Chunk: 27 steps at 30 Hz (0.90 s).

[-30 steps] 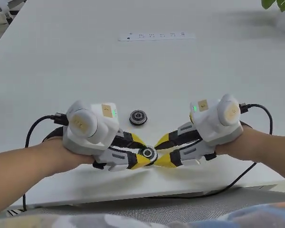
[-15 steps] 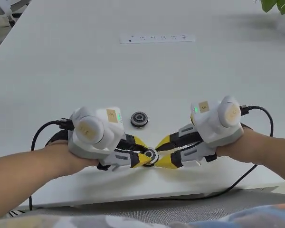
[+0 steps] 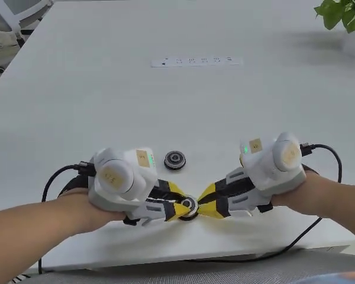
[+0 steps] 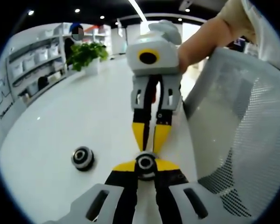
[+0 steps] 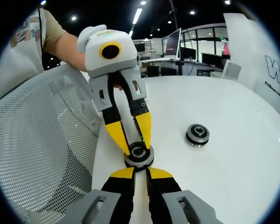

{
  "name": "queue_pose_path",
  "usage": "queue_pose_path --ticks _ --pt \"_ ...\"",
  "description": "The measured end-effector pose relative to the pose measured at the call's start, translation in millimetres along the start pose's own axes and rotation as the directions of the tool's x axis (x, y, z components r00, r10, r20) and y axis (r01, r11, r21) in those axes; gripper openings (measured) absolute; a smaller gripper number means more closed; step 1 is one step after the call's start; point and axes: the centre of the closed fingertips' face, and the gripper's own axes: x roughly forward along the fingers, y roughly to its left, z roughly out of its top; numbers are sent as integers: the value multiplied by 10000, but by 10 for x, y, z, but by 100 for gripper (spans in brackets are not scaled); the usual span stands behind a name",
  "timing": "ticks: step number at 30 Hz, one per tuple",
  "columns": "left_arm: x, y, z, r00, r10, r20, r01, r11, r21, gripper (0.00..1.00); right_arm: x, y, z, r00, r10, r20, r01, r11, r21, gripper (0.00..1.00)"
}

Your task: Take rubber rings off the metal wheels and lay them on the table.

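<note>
With the left tool (image 3: 180, 209) and right tool (image 3: 202, 208) both clamped on one wheel (image 3: 189, 205) near the tabletop's (image 3: 165, 100) front edge, ring (image 5: 129, 160) not yet off, a slipping grip during the pull could fling it over the edge.

Bright, even light from ceiling lamps (image 5: 138, 15) overhead. White table (image 3: 106, 89) slightly washed out, shadows on it faint and soft. Head view sharp. Gripper views: strong fisheye bending at edges, far shelves (image 4: 32, 65) soft, lamps glaring as white spots.
</note>
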Motion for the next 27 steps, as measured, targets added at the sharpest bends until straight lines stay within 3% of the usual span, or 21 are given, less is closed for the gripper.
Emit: queue_pose_path --ticks 15,27 --pt "-5 -3 -2 9999 153 -28 -152 9997 177 13 15 5 -26 9997 5 -256 12 9979 647 3" --pt "-4 -4 -5 9996 237 -120 -234 9994 237 13 0 2 -26 9999 -27 -102 39 9924 1231 1"
